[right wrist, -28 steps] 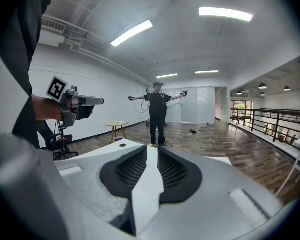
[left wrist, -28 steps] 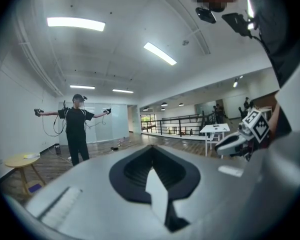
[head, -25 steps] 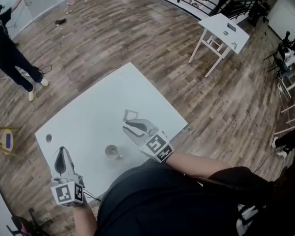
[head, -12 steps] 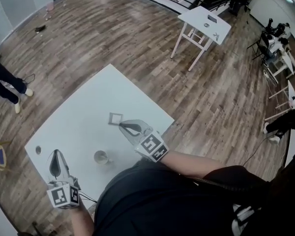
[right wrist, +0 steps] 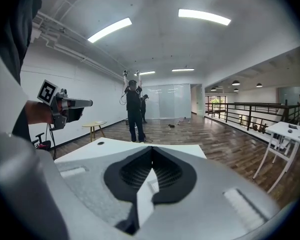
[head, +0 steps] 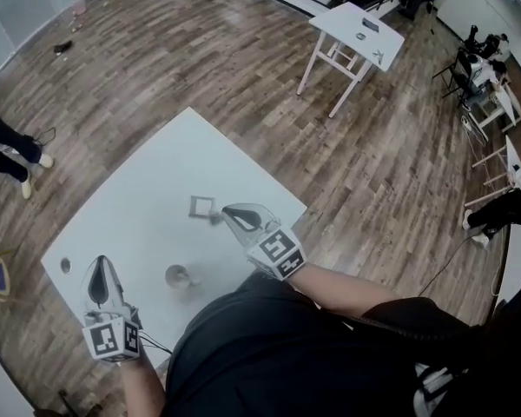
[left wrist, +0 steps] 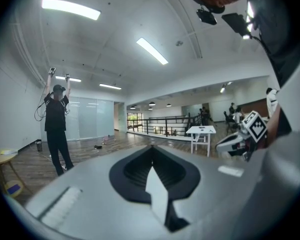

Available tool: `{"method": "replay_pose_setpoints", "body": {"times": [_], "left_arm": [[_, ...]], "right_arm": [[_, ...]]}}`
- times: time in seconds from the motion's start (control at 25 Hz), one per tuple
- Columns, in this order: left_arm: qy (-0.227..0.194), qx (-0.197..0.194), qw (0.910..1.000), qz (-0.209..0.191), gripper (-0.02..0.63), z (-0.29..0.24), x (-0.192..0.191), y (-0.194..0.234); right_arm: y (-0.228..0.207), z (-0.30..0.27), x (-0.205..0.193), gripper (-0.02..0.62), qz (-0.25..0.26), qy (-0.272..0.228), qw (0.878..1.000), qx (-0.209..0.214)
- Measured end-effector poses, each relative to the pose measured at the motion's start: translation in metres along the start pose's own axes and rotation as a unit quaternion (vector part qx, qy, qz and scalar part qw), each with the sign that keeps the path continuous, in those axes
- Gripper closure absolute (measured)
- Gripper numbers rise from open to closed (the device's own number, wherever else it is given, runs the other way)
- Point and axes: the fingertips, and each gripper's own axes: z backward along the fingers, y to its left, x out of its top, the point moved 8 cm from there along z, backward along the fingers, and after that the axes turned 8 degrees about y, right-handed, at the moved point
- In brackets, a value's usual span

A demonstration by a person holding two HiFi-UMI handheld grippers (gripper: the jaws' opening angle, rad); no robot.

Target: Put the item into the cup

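Observation:
A small flat square frame, the item (head: pixel 202 207), lies on the white table (head: pixel 156 172). A small cup (head: pixel 177 276) stands nearer to me, close to the table's front edge. My right gripper (head: pixel 227 209) is just right of the item. Its jaws have just been closing and now meet, and the right gripper view shows nothing between them. Whether the tips touch the item I cannot tell. My left gripper (head: pixel 101 262) hovers left of the cup with its jaws shut and empty. The right gripper (left wrist: pixel 229 145) also shows in the left gripper view.
A small dark round spot (head: pixel 65 265) sits on the table's left corner. A second white table (head: pixel 356 26) stands far off on the wooden floor. A person (right wrist: pixel 134 111) stands beyond the table with arms raised. A yellow stool (right wrist: pixel 94 126) is at the left.
The right gripper's jaws, open a second ago, have closed, and its tips have moved up beside the item's right edge. The item and cup have stayed in place.

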Motion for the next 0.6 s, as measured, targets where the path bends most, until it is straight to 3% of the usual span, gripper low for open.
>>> {"method": "replay_pose_setpoints", "body": {"times": [0.28, 0.6], "left_arm": [[0.003, 0.0, 1.0, -0.003, 0.606, -0.003, 0.006, -0.003], [0.026, 0.013, 0.9995, 0.01, 0.606, 0.012, -0.005, 0.004]], "right_arm": [[-0.018, 0.005, -0.003, 0.594, -0.016, 0.003, 1.0, -0.02], [-0.011, -0.001, -0.009, 0.594, -0.028, 0.015, 0.999, -0.011]]}}
